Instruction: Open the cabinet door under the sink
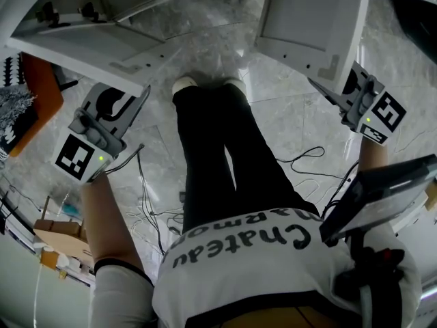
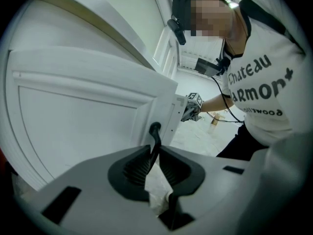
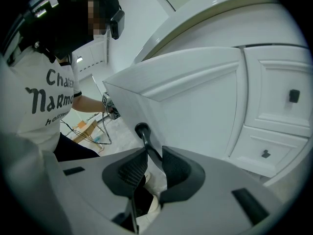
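- Underfoot, a grey marbled floor [image 1: 205, 53] fills the middle of the head view.
- Both white cabinet doors stand swung out towards the person: the left cabinet door [image 1: 82, 46] [image 2: 83, 111] at that view's left and the right cabinet door [image 1: 307, 26] [image 3: 195, 97] at its right, with open floor between them.
- A person stands between the doors in black trousers [image 1: 218, 156] and a white printed shirt [image 1: 252, 258], with both arms stretched out, one to each door.
- White drawer fronts [image 3: 279, 106] with small dark knobs show beside the right door in the right gripper view.
- The left gripper [image 1: 136, 101] [image 2: 155, 153] sits at the free edge of the left door. Its jaws are narrow, and their pads are closed on the black left door handle [image 2: 154, 131].
- The right gripper [image 1: 328, 94] [image 3: 150, 155] sits at the free edge of the right door. Its jaws stand a little wider, and the black right door handle [image 3: 143, 131] is pinched slantwise between the pads.
- Thin dark cables [image 1: 307, 157] trail over the floor beside the person's legs.
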Demonstrator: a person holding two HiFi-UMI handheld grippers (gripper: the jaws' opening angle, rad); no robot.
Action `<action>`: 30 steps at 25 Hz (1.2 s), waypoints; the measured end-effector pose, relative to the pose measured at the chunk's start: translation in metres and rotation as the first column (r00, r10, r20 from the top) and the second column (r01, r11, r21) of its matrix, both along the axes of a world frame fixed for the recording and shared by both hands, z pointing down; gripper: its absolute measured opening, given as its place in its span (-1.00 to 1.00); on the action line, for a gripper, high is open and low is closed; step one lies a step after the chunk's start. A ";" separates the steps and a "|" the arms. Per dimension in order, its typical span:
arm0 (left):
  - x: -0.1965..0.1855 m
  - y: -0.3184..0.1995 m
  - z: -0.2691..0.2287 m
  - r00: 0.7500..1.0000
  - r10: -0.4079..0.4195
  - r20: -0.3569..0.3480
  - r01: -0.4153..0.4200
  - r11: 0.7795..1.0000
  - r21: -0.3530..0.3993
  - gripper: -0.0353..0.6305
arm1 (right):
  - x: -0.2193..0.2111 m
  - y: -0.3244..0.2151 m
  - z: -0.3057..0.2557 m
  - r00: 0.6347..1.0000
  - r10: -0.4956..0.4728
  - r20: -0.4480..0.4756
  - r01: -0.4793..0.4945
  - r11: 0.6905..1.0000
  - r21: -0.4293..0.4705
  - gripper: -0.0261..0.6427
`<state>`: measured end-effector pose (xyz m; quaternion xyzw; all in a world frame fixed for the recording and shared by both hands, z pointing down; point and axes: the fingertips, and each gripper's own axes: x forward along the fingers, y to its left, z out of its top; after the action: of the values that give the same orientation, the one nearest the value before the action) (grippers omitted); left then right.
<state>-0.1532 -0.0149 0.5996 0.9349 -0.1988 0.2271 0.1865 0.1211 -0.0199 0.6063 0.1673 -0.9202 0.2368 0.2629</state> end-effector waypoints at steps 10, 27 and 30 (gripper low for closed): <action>0.009 0.012 -0.015 0.999 0.046 0.013 -0.046 0.999 -0.016 -0.74 | 0.041 0.010 -0.015 0.998 -0.006 -0.059 0.005 1.000 -0.020 -0.66; -0.007 0.023 -0.012 1.000 0.014 0.023 -0.014 0.999 -0.033 -0.73 | 0.102 0.000 -0.011 0.976 0.156 -0.154 -0.159 0.987 -0.010 -0.70; -0.007 0.023 -0.013 1.000 0.004 0.017 -0.004 0.999 -0.032 -0.73 | 0.111 -0.001 -0.011 0.970 0.187 -0.158 -0.192 0.981 -0.013 -0.71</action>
<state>-0.1606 0.0080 0.5866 0.9302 -0.1948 0.2385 0.1995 0.2320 -0.0214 0.5950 0.2687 -0.8733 0.2600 0.3124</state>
